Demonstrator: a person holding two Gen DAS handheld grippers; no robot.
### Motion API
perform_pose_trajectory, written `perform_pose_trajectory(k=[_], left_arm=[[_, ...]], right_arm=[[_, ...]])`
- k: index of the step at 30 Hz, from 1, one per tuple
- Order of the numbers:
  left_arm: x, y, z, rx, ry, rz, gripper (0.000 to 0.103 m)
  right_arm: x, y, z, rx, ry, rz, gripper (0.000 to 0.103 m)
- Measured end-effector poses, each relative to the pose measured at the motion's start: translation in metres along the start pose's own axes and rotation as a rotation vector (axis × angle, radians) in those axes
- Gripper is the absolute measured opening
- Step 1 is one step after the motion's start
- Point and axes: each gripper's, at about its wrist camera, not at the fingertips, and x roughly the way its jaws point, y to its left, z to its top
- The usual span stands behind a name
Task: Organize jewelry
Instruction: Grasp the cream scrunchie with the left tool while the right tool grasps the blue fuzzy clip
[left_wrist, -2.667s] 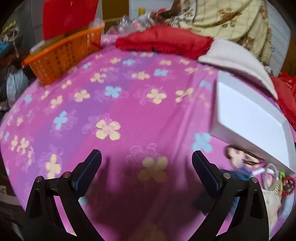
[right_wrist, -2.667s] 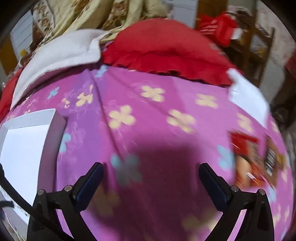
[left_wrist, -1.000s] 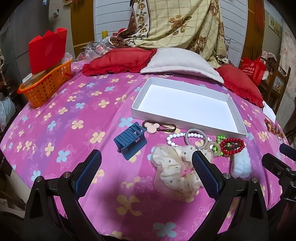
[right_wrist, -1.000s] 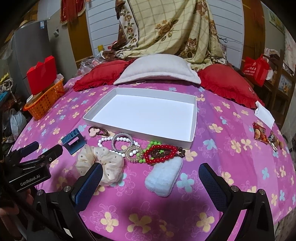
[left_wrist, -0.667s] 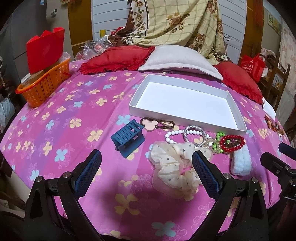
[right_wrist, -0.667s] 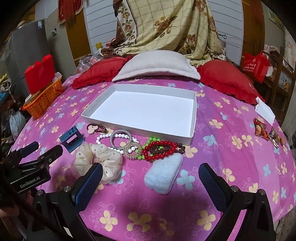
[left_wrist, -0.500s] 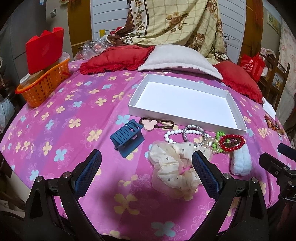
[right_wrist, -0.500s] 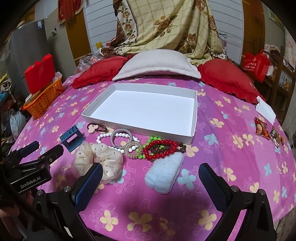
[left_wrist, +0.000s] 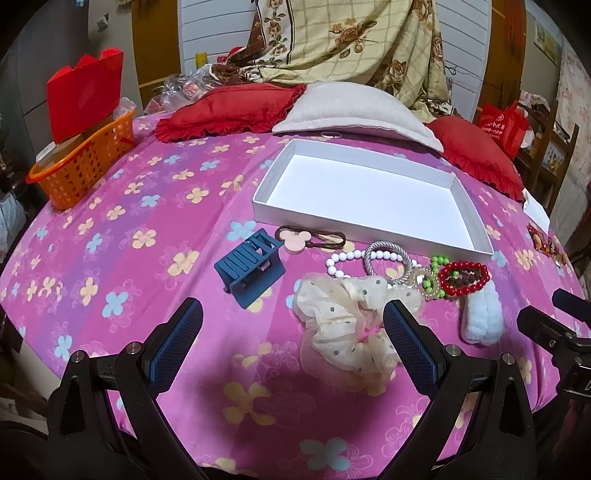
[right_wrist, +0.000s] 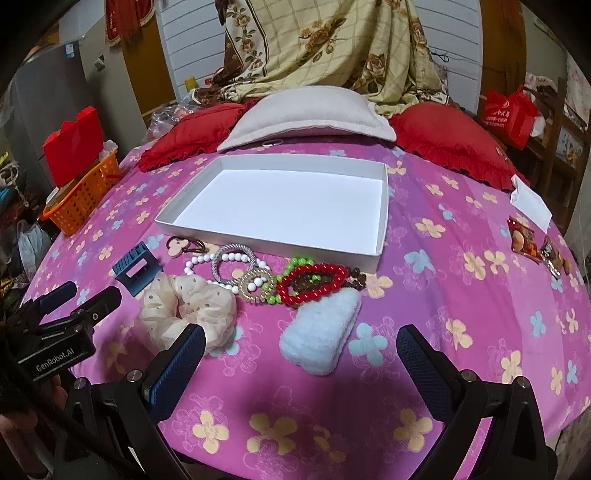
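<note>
An empty white tray (left_wrist: 466, 201) (right_wrist: 384, 206) lies on the pink flowered bedspread. In front of it lie a blue claw clip (left_wrist: 249, 264) (right_wrist: 136, 268), a pink mouse hair tie (left_wrist: 295, 239) (right_wrist: 176, 246), a white bead bracelet (left_wrist: 343, 258), a silver ring bracelet (right_wrist: 231, 266), a red bead bracelet (left_wrist: 463, 277) (right_wrist: 314, 282), a cream dotted scrunchie (left_wrist: 347, 325) (right_wrist: 186, 308) and a white fluffy clip (left_wrist: 482, 317) (right_wrist: 321, 330). My left gripper (left_wrist: 293, 332) is open and empty before the scrunchie. My right gripper (right_wrist: 301, 354) is open and empty before the fluffy clip.
An orange basket (left_wrist: 83, 162) with a red box stands at the far left. Red and grey pillows (right_wrist: 306, 114) line the back. Snack packets (right_wrist: 535, 247) and a white paper (right_wrist: 530, 203) lie at the right. The bed's front edge is just below both grippers.
Both grippers pulled back from close over the bedspread to a wide view of tray and jewelry. In the last second they barely shifted. Both stayed open.
</note>
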Motion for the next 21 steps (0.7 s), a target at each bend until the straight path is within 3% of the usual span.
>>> perform_pose_trajectory(k=[5, 10, 16, 18, 21], left_arm=[[0.005, 0.005, -0.003, -0.005, 0.027, -0.028, 0.099], [0.013, 0.005, -0.006, -0.034, 0.066, -0.085, 0.099], [0.03, -0.017, -0.009, 0.031, 0.093, -0.117, 0.099], [0.037, -0.02, -0.009, 0.038, 0.101, -0.12, 0.099], [0.051, -0.029, -0.009, 0.062, 0.122, -0.111, 0.099]], right_arm=[[0.007, -0.018, -0.011, 0.025, 0.038, -0.013, 0.103], [0.021, -0.032, -0.013, 0.103, 0.072, 0.037, 0.103], [0.043, -0.033, -0.008, 0.089, 0.089, 0.033, 0.102], [0.052, -0.036, -0.006, 0.099, 0.09, 0.046, 0.097], [0.066, -0.04, -0.004, 0.111, 0.104, 0.06, 0.08]])
